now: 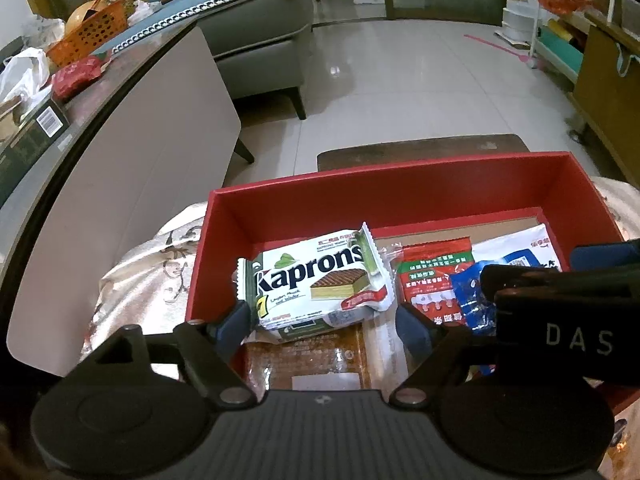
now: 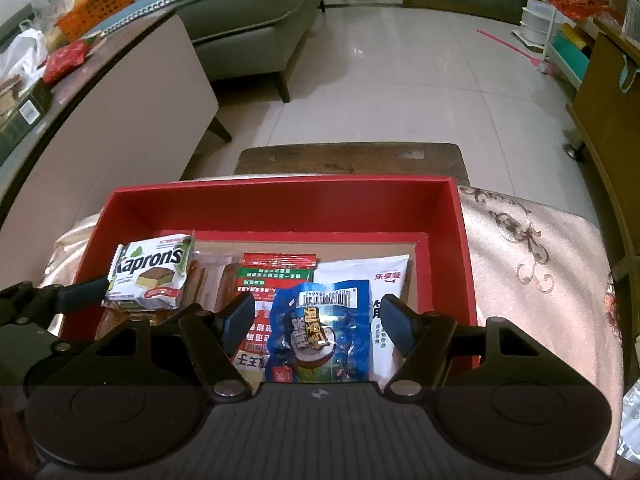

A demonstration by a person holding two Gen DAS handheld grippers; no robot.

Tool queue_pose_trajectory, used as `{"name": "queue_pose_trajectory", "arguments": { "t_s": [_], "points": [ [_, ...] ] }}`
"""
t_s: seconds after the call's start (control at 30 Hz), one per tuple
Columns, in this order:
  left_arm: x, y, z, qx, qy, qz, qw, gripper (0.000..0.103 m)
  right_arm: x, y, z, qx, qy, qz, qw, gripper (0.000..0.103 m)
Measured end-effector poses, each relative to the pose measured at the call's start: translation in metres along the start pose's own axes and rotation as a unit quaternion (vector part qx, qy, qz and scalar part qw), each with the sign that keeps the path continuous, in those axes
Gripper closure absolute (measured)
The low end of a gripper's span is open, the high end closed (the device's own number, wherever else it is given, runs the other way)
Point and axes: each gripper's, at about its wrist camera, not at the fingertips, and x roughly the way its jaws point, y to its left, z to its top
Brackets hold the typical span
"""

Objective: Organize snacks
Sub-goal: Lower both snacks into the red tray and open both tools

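Seen along the left gripper [image 1: 322,320], the two blue fingers [image 1: 234,322] are spread wide, and the Kaprons wafer pack [image 1: 316,280] lies between them inside the red box [image 1: 400,184]; its left end looks to touch the left pad, though the contact is hard to confirm, while the right pad stands apart from it. Under the pack and nearer the gripper body sits an orange-brown clear-wrapped packet [image 1: 308,360]. Beyond the right finger lie a red-and-green packet [image 1: 436,268] and a white bag [image 1: 520,244], both partly hidden by the other gripper's dark body, which crosses in from the right. Past the left finger, outside the box, is the patterned cloth [image 1: 160,272] that the box rests on. Along the right gripper [image 2: 318,322], the fingers [image 2: 240,316] are likewise spread, flanking a blue snack packet [image 2: 320,332] without clearly touching it; the packet lies on top of the red-and-green packet [image 2: 276,276] and the white bag [image 2: 384,276]. Left of the left finger, the wafer pack [image 2: 150,274] sits against the other gripper's blue fingertip. The red box [image 2: 280,196] wall rises beyond the fingertips.
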Motion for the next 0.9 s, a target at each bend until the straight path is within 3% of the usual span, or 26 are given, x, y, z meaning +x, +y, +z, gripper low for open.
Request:
{"name": "queue_pose_trajectory", "arguments": {
  "t_s": [0.2,0.9],
  "points": [
    [0.005,0.006,0.0,-0.013,0.03,-0.017,0.9993,0.023,0.0,-0.001,-0.001,0.001,0.002,-0.004,1.0,0.026],
    [-0.02,0.02,-0.008,-0.046,0.035,-0.051,0.997,0.023,-0.02,-0.003,-0.004,0.011,-0.01,-0.004,1.0,0.023]
  ]
}}
